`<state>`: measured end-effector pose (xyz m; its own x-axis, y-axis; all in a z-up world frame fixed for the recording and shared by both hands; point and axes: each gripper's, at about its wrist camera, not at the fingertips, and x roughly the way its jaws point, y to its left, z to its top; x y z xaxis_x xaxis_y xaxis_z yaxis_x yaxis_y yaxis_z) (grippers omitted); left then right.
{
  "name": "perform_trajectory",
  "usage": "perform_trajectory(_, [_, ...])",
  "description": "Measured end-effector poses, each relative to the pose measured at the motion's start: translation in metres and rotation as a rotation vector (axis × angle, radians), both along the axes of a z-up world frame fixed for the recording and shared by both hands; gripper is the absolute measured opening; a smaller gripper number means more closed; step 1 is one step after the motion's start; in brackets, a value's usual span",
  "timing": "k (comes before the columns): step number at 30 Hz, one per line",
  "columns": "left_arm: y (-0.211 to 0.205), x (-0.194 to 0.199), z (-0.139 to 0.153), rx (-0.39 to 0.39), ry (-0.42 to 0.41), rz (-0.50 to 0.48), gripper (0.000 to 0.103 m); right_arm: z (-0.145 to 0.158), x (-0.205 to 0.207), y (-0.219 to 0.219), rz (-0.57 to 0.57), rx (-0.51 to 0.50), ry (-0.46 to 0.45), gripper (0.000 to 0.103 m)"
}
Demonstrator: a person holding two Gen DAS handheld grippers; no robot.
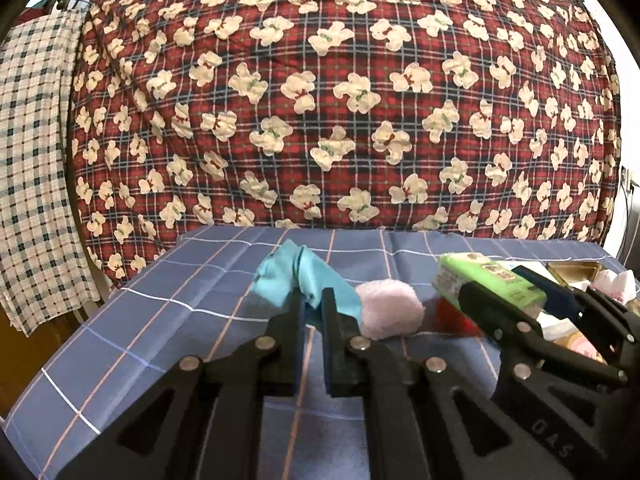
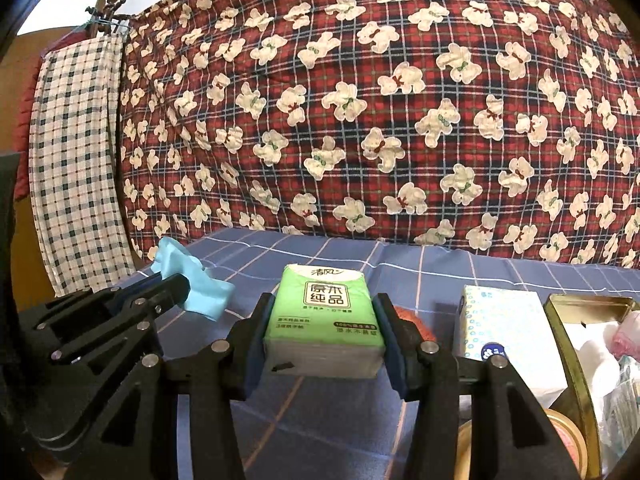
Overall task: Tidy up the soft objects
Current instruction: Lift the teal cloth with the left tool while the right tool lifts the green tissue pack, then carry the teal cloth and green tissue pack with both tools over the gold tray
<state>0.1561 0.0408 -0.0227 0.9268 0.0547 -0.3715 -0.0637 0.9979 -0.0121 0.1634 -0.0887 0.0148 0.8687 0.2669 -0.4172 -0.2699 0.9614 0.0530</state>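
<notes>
My left gripper (image 1: 313, 300) is shut on a crumpled light-blue cloth (image 1: 294, 276), which hangs lifted above the blue checked table cover (image 1: 140, 320). In the right wrist view that cloth (image 2: 192, 284) sticks out of the left gripper (image 2: 178, 286) at the left. My right gripper (image 2: 322, 312) is shut on a green pack of tissues (image 2: 324, 316), held off the table; its pads press both sides. The pack (image 1: 486, 284) also shows at the right of the left wrist view. A fluffy pink ball (image 1: 390, 314) lies on the table just right of the cloth.
A white tissue box (image 2: 504, 328) and an open gold tin (image 2: 592, 308) holding soft white and pink items stand at the right. Something red (image 2: 412, 320) lies behind the green pack. A roll of tape (image 2: 568, 444) lies near the front. A red bear-print quilt (image 1: 340, 100) rises behind.
</notes>
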Motion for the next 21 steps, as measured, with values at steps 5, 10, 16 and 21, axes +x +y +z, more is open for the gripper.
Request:
perform_trajectory(5, [-0.001,-0.005,0.002,0.0,-0.02,0.005,0.004,0.002,-0.003,0.0,0.001,0.003,-0.021,0.052])
perform_trajectory(10, [-0.004,-0.008,0.002,-0.001,-0.032,0.004,0.004,0.004,-0.007,-0.002,-0.001,0.01,-0.04,0.052])
perform_trajectory(16, [-0.006,-0.014,0.004,0.003,-0.057,0.007,0.004,0.005,-0.011,-0.004,-0.012,0.007,-0.062,0.052])
perform_trajectory(21, [-0.008,-0.017,0.005,0.003,-0.071,0.007,0.004,0.006,-0.012,-0.006,-0.017,0.014,-0.068,0.052])
